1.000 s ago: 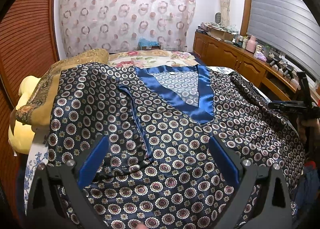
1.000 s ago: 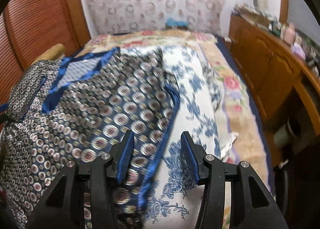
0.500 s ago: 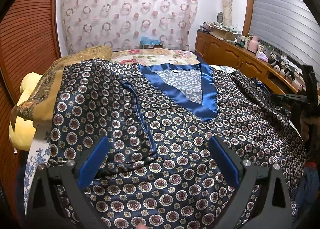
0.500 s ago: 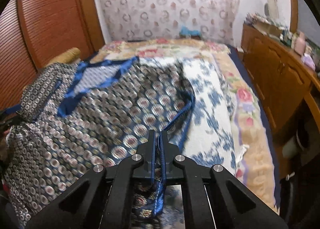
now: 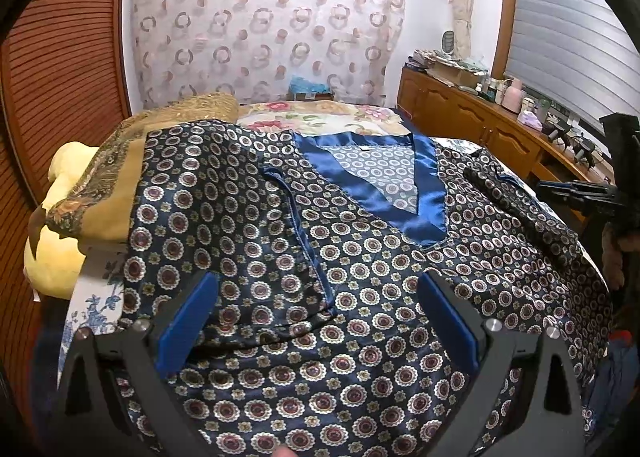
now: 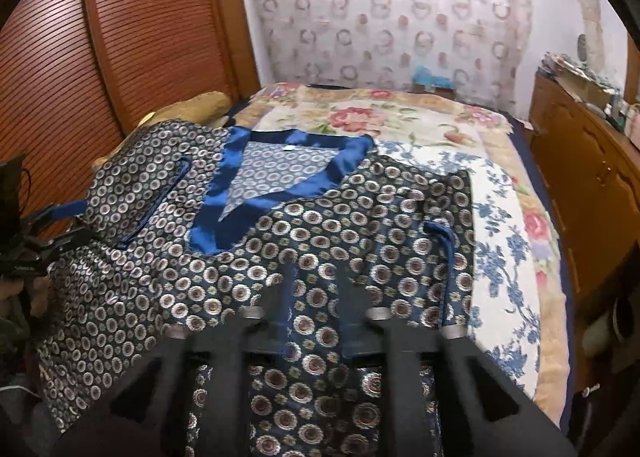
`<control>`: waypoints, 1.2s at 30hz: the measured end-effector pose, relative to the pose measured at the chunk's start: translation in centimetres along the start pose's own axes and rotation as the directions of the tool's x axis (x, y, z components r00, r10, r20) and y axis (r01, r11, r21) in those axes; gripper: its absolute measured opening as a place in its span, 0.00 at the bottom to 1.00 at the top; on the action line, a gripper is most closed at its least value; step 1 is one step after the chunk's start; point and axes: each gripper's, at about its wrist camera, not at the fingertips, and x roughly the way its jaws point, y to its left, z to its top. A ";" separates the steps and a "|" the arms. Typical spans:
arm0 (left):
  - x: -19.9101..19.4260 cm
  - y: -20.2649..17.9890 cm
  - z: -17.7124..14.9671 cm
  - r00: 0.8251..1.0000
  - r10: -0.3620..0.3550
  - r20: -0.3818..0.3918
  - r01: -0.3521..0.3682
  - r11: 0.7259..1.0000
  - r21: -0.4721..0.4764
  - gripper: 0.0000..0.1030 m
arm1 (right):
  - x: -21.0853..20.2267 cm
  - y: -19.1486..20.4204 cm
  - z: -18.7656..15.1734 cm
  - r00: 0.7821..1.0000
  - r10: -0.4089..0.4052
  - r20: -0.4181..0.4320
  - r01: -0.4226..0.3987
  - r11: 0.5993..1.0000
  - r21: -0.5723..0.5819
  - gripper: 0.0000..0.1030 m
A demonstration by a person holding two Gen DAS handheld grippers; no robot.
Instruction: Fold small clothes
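A dark blue satin top point(image 5: 360, 257) with a ring pattern and a bright blue V collar point(image 5: 424, 193) lies spread face up on the bed. Its left sleeve is folded in over the body. My left gripper point(image 5: 316, 317) hovers open over the folded left sleeve, holding nothing. My right gripper point(image 6: 316, 297) is shut on the top's right sleeve point(image 6: 420, 249) and holds it lifted and folded inward over the body point(image 6: 200, 257). The right gripper also shows at the right edge of the left wrist view point(image 5: 580, 193).
The bed has a floral cover point(image 6: 400, 117) and a blue-and-white sheet point(image 6: 504, 237). A yellow pillow point(image 5: 60, 217) and a gold blanket point(image 5: 120, 177) lie at the left. A wooden cabinet point(image 5: 480, 129) with clutter runs along the right. A slatted wooden door point(image 6: 100, 37) stands left.
My right gripper closed on the right sleeve's edge, then carried it up and leftward over the top's body. My left gripper stayed open over the left sleeve.
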 end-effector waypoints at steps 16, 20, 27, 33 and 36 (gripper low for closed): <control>0.5 0.4 -0.3 1.000 0.001 -0.011 -0.001 1.000 -0.007 0.98 | 2.4 -7.6 -1.9 0.986 -0.130 -0.105 0.141 0.984 0.108 0.43; 0.5 0.5 -0.3 1.000 0.004 -0.011 -0.005 1.000 -0.010 0.98 | 3.7 -7.7 -2.3 0.981 -0.126 -0.147 0.142 0.985 0.102 0.30; 0.5 0.6 -0.4 1.000 0.005 -0.013 -0.005 1.000 -0.013 0.98 | 4.1 -6.4 -2.3 0.984 -0.093 -0.154 0.103 0.993 0.061 0.05; 0.5 0.8 -0.4 1.000 0.009 -0.012 -0.009 1.000 -0.012 0.98 | 4.3 -3.7 -1.2 0.989 -0.036 -0.141 0.040 0.999 0.025 0.04; 0.4 1.1 -0.4 1.000 0.012 -0.011 -0.012 1.000 -0.014 0.98 | 4.6 -1.7 -0.7 0.990 -0.005 -0.142 0.005 1.000 -0.005 0.04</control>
